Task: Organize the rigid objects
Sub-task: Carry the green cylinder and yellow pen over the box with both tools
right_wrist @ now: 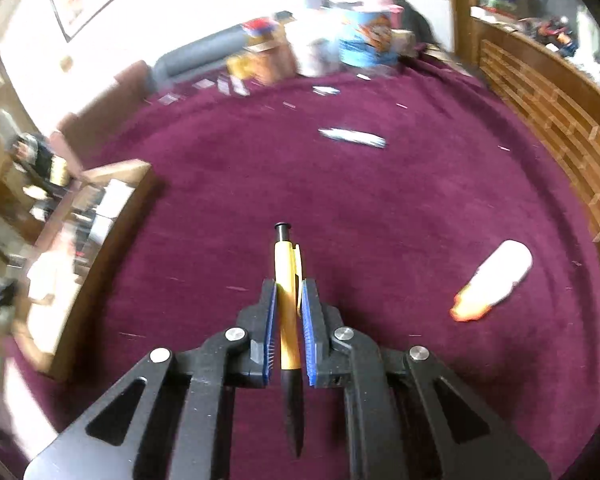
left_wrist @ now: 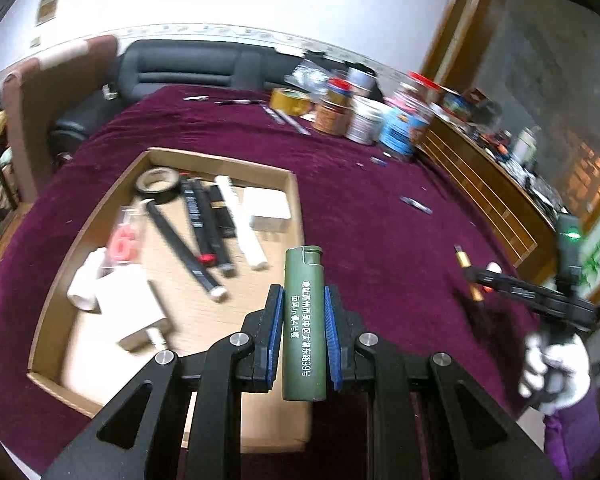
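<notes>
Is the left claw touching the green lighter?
Touching. The left wrist view shows the left claw shut on the green lighter, with both blue pads pressed against its sides and the lighter held above the cardboard box.

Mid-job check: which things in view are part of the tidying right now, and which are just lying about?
In the job:
- green lighter, clamped in the left gripper
- yellow pen, clamped in the right gripper
- cardboard tray already holding sorted items
- white marker loose on the cloth

Lying about:
- tins and jars at the far edge
- yellow tape roll
- black sofa
</notes>
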The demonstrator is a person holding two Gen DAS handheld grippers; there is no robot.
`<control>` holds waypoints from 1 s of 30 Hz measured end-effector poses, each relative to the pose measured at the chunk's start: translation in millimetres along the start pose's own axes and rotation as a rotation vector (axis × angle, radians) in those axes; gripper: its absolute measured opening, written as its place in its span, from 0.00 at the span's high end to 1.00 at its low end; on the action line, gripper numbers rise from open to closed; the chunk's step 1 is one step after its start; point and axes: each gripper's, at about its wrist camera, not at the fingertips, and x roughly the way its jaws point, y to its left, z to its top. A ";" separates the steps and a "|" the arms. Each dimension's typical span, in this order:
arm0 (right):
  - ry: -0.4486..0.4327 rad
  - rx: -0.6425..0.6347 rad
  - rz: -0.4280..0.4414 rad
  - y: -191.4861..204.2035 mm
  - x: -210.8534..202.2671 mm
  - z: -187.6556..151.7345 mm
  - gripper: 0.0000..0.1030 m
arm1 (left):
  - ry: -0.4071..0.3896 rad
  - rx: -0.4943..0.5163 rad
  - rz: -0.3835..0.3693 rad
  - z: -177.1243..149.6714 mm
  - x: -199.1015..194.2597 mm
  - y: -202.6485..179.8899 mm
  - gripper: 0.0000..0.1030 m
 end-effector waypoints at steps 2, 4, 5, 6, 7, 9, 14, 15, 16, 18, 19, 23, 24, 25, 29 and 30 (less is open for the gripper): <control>-0.007 0.004 0.089 15.9 -8.0 5.0 0.91 | 0.008 -0.047 0.013 1.1 3.5 16.6 0.84; 0.005 0.006 0.176 34.0 -10.1 9.3 0.91 | 0.025 -0.087 0.023 -0.5 8.2 29.0 0.84; 0.016 0.005 0.222 44.7 -9.4 11.0 0.91 | 0.031 -0.098 0.028 -1.5 10.1 33.3 0.84; 0.028 0.005 0.256 53.8 -8.4 11.4 0.91 | 0.038 -0.111 0.037 -2.8 13.5 38.6 0.84; 0.050 0.010 0.301 64.9 -4.7 12.2 0.91 | 0.044 -0.118 0.046 -4.4 16.7 41.7 0.84; 0.096 0.022 0.369 84.3 5.3 12.0 0.91 | 0.057 -0.131 0.063 -7.6 23.2 48.5 0.84; 0.212 0.021 0.463 137.6 39.2 5.6 0.90 | 0.093 -0.145 0.068 -14.0 37.2 59.7 0.84; 0.224 0.010 0.467 147.0 45.0 3.9 0.90 | 0.097 -0.146 0.064 -14.4 38.9 60.8 0.84; 0.233 0.001 0.473 156.6 49.8 2.2 0.90 | 0.104 -0.147 0.060 -16.1 41.8 61.7 0.84; 0.246 -0.005 0.477 170.7 58.4 1.1 0.90 | 0.117 -0.147 0.051 -18.6 46.0 63.4 0.84; 0.251 -0.005 0.477 176.8 63.4 1.0 0.90 | 0.122 -0.148 0.048 -19.8 48.4 64.7 0.84; 0.260 0.022 0.447 190.4 80.6 0.6 0.90 | 0.135 -0.172 0.032 -22.5 54.6 72.9 0.84; 0.255 0.025 0.429 192.4 82.9 0.7 0.90 | 0.132 -0.174 0.029 -22.5 53.9 73.7 0.84; 0.244 0.022 0.404 195.3 85.9 -0.2 0.90 | 0.130 -0.172 0.031 -22.3 53.4 74.6 0.83; 0.230 0.018 0.366 200.9 92.7 -1.8 0.90 | 0.125 -0.167 0.026 -23.3 49.1 75.2 0.79; 0.224 0.013 0.355 201.3 92.6 -2.2 0.90 | 0.120 -0.166 0.021 -23.4 46.1 74.3 0.77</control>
